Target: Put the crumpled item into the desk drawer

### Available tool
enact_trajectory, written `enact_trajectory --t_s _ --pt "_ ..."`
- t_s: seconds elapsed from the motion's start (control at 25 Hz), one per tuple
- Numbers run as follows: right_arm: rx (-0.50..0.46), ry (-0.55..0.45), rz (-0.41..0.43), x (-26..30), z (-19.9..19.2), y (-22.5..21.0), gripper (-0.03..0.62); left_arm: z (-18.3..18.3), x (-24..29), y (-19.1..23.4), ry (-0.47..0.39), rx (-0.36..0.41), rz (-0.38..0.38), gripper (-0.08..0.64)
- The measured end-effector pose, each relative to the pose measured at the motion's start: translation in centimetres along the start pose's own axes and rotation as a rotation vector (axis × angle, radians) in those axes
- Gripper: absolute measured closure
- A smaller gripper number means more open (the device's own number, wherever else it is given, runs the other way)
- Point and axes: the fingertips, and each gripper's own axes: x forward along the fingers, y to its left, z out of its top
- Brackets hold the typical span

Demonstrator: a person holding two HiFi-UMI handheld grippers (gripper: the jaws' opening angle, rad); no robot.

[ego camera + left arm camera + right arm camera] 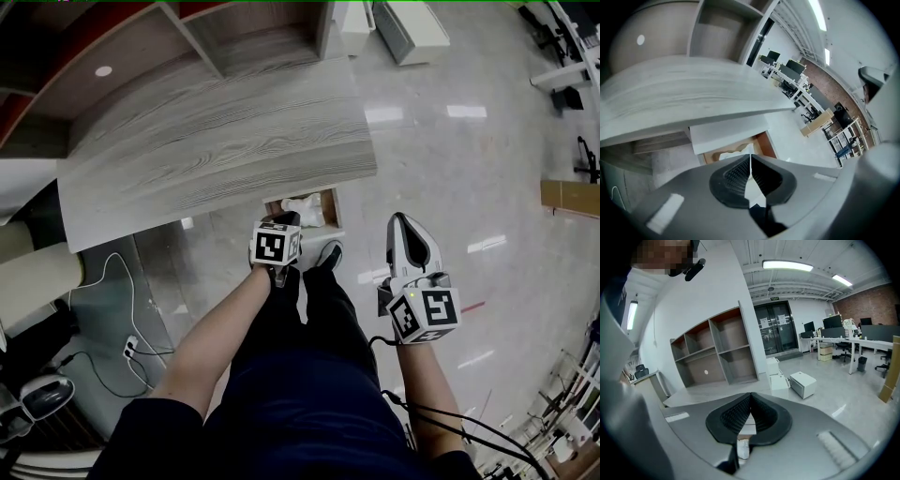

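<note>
The desk drawer (330, 208) stands pulled out under the front edge of the grey wood desk (216, 141). A white crumpled item (302, 208) lies inside it. My left gripper (287, 219) hovers just in front of the drawer, jaws shut and empty. In the left gripper view the shut left gripper (750, 157) points at the crumpled item (739, 150), which rests against the drawer's orange-brown inner wall (765, 143). My right gripper (397, 218) hangs over the floor to the right of the drawer, apart from it. In its own view the right gripper (751, 395) is shut with nothing held.
A cubby shelf unit (234, 37) stands on the desk's far side, also seen as shelves (717, 352). White boxes (412, 33) sit on the shiny floor beyond. Cables and a power strip (129, 347) lie on the floor at left. The person's shoe (328, 253) is below the drawer.
</note>
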Motion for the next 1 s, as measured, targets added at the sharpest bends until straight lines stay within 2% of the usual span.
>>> enact_trajectory --t_s 0.28,0.52,0.84,1.0 --pt "-0.024 -0.046 0.016 0.5 2.0 0.7 0.586 4.6 -4.3 -0.3 -0.15 0.005 -0.011 0.554" --pt "-0.056 -0.111 0.036 0.6 5.3 1.9 0.586 10.7 -9.9 -0.4 -0.329 0.016 -0.001 0.554" --pt "-0.087 -0.187 0.064 0.4 9.3 3.5 0.586 18.4 -19.0 -0.6 -0.577 0.09 0.044 0.554" --pt "-0.099 -0.218 0.084 0.3 11.3 4.5 0.586 21.4 -23.7 -1.1 -0.691 0.162 0.079 0.554"
